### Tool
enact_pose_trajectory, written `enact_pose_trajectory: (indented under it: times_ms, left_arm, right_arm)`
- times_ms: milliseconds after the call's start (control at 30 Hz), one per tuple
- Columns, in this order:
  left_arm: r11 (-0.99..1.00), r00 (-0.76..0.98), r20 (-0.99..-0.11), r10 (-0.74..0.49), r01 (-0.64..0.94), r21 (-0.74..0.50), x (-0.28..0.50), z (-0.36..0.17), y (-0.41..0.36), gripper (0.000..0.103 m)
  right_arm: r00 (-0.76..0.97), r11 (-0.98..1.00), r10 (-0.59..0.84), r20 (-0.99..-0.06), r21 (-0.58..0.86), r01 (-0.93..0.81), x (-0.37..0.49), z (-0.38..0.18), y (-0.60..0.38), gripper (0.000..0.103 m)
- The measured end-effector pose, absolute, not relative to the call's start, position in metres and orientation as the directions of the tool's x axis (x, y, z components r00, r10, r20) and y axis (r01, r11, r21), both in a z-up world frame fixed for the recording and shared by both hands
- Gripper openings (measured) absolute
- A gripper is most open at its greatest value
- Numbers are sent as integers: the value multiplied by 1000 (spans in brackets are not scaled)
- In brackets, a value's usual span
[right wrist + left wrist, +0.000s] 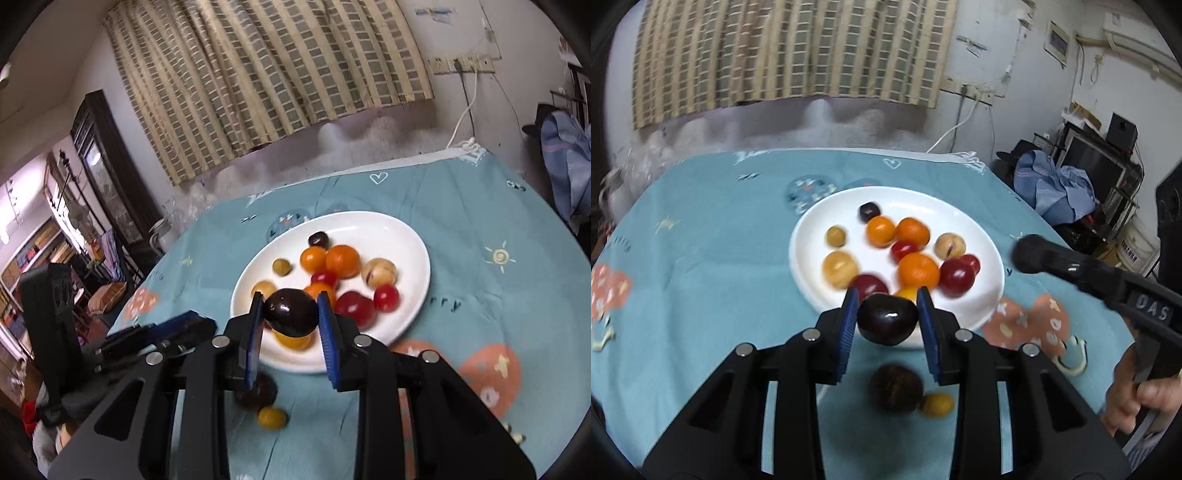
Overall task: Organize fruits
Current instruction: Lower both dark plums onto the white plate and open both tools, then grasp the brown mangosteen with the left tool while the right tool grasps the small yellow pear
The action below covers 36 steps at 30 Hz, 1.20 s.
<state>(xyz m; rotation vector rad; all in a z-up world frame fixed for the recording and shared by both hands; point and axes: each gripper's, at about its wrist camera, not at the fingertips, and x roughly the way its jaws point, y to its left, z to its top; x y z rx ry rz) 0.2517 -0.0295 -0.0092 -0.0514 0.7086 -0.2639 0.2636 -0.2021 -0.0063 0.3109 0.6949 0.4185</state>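
Note:
A white plate [982,236] on the blue tablecloth holds several fruits: oranges, red plums, pale yellow ones and a dark one. My left gripper [887,306] is shut on a dark purple plum [886,319], held above the plate's near rim. My right gripper [289,306] is shut on another dark plum [291,312], also above the plate's [410,236] near rim. On the cloth below lie a dark brown fruit [895,387] and a small yellow fruit [937,404], also seen in the right wrist view [272,417].
The right gripper's handle and the hand holding it [1126,295] show at the right. The left gripper body [110,343] shows at the left. A curtain and wall stand behind the table; cluttered shelves and a blue cloth [1052,188] are off its right side.

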Motion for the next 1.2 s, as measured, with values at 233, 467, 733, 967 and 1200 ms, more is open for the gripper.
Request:
enact_pose_trajectory:
  times_ms: [233,467,733,967,1200]
  left_arm:
    - [968,698,-671,-250,174,-181,319,-26,-36,33]
    - [964,710,-655,-257,141,-226,332,-38,-28,81]
    - [975,761,-617,-200,94,-200,291,-11,-2,82]
    - [985,713,-683,-159,66,-161,236,-36,6,83]
    - [992,687,-716,-125,106,-71,223,-58,-21,84]
  right_arm:
    - [686,892,429,-587,396,-219,304,-28,-204,30]
    - [702,851,471,-535,485,-202,316,-35,-219,74]
    - [737,756,572,-360,580,-304,264,35,-231,78]
    - [704,771,578,-414,561,-303,221,29,-218,84]
    - [691,825,512,-510,515,-231,198,-15,-221,84]
